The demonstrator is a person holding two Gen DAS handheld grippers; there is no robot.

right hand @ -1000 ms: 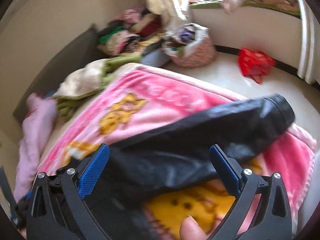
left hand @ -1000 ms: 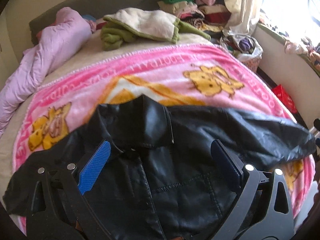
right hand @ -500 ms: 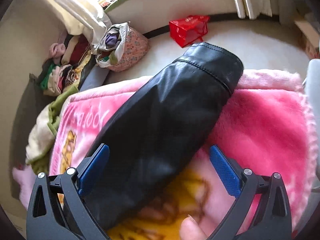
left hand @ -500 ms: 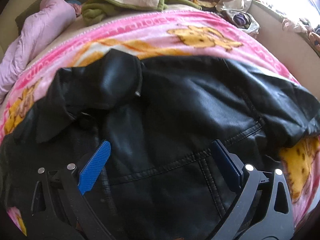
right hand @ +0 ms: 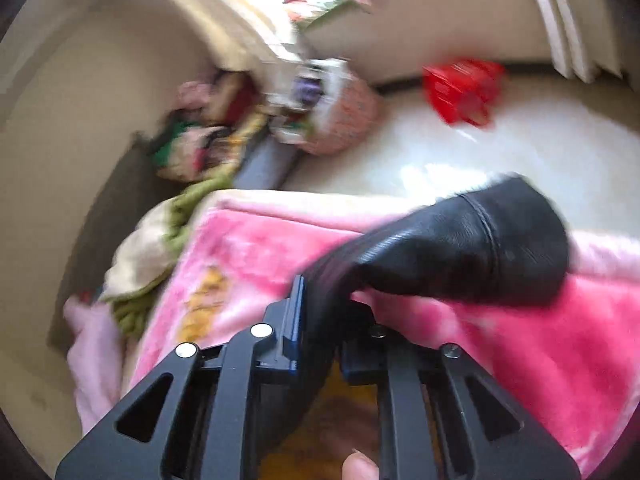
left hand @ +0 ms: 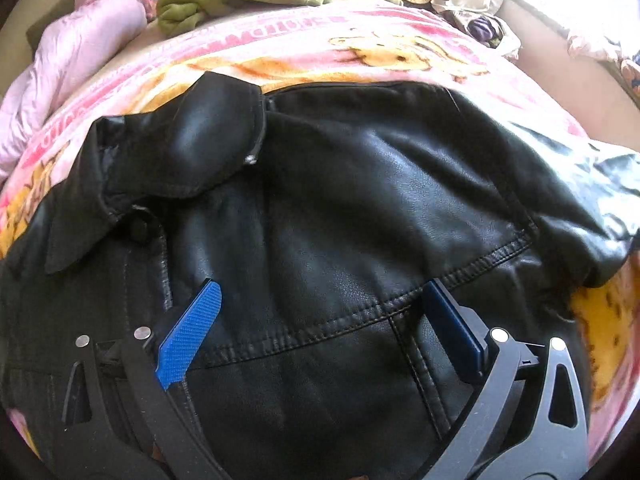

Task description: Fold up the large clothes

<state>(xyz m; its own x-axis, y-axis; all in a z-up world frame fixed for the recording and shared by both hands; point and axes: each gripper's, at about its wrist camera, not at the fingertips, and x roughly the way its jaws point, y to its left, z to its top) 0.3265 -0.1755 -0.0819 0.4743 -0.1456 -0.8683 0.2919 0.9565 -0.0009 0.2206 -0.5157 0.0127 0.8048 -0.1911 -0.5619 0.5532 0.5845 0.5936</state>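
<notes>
A black leather jacket [left hand: 340, 208] lies spread on the pink cartoon-print blanket [left hand: 304, 40] that covers the bed. The left hand-held gripper [left hand: 320, 336] hovers over the jacket's front with its jaws wide apart, holding nothing. The right hand-held gripper [right hand: 320, 312] is clamped tight on the jacket's sleeve [right hand: 460, 252], whose cuff flares out beyond the jaws over the blanket's edge.

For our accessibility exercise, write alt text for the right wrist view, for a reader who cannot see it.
The right gripper has its jaws shut on the sleeve of a black leather jacket, whose cuff end lies on a pink blanket. The blurred background shows a pile of clothes, a red bag on a pale floor, and a fingertip at the bottom edge.
</notes>
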